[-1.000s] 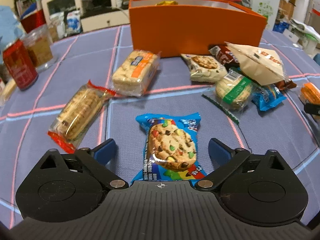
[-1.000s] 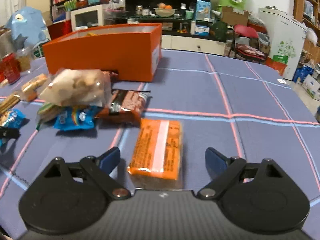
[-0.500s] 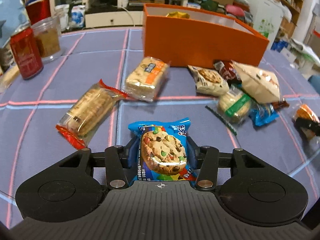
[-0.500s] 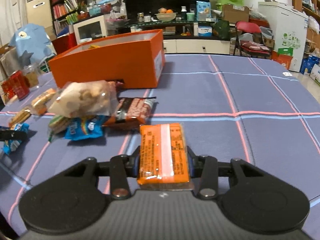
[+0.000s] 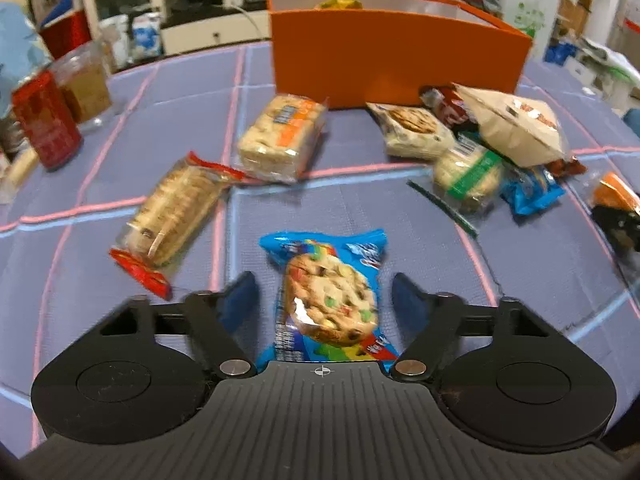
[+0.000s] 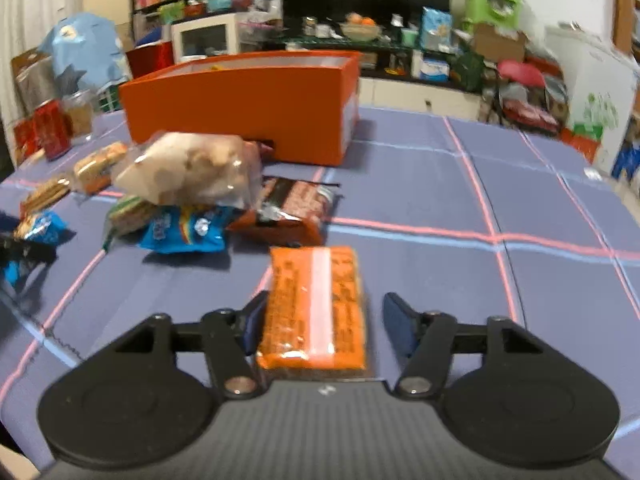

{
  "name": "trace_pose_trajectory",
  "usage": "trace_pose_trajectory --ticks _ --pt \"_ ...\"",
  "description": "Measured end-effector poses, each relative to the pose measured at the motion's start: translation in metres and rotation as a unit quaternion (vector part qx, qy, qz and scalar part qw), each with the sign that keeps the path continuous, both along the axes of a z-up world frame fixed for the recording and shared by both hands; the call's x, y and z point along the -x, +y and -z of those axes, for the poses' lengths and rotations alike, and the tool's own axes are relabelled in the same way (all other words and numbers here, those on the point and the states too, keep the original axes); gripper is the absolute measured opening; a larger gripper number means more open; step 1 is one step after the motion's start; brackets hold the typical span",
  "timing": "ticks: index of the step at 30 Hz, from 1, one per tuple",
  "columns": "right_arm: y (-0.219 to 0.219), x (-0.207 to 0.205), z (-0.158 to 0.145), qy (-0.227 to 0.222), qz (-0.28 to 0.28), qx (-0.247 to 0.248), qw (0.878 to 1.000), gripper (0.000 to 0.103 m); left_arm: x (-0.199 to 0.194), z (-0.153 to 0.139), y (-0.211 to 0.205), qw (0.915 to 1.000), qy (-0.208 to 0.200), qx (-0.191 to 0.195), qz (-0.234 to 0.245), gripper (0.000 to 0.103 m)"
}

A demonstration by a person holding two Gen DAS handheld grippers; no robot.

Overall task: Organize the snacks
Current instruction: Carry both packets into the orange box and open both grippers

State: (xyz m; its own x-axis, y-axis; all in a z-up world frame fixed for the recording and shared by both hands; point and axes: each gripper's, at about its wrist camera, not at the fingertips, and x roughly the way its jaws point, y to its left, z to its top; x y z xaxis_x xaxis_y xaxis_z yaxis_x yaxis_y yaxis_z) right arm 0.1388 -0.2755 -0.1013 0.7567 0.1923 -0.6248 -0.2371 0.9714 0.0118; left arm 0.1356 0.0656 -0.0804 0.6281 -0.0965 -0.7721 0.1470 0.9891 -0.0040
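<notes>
The left gripper is opening, its pads clear of the cookie packet lying between them. Through the blur, the right gripper seems released around the orange pack. If lifted toward the orange box at twelve o'clock, both snacks stay behind.

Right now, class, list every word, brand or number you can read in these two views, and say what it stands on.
No text can be read clearly.
Blue plastic cookie packet: lettering, too blurred.
Orange rectangular wrapped packet: dense dark print, too blurred.
Beige pillow-shaped packet: red lettering, too blurred.
Red metal can: markings too small and blurred.
</notes>
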Motion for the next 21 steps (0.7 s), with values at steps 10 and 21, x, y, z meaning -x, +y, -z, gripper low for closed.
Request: trace_pose_trajectory --ticks 10,21 --pt "-0.009 0.031 -0.025 -0.002 -0.002 -0.091 0.996 0.042 0.039 -0.045 0.016 0.9921 -0.043 0.117 -0.014 0.013" --pt "0.009 -0.035 -0.096 -0.035 -0.053 -0.160 0.985 0.042 -0.011 -0.091 0.008 0.9844 -0.050 0.168 0.017 0.011"
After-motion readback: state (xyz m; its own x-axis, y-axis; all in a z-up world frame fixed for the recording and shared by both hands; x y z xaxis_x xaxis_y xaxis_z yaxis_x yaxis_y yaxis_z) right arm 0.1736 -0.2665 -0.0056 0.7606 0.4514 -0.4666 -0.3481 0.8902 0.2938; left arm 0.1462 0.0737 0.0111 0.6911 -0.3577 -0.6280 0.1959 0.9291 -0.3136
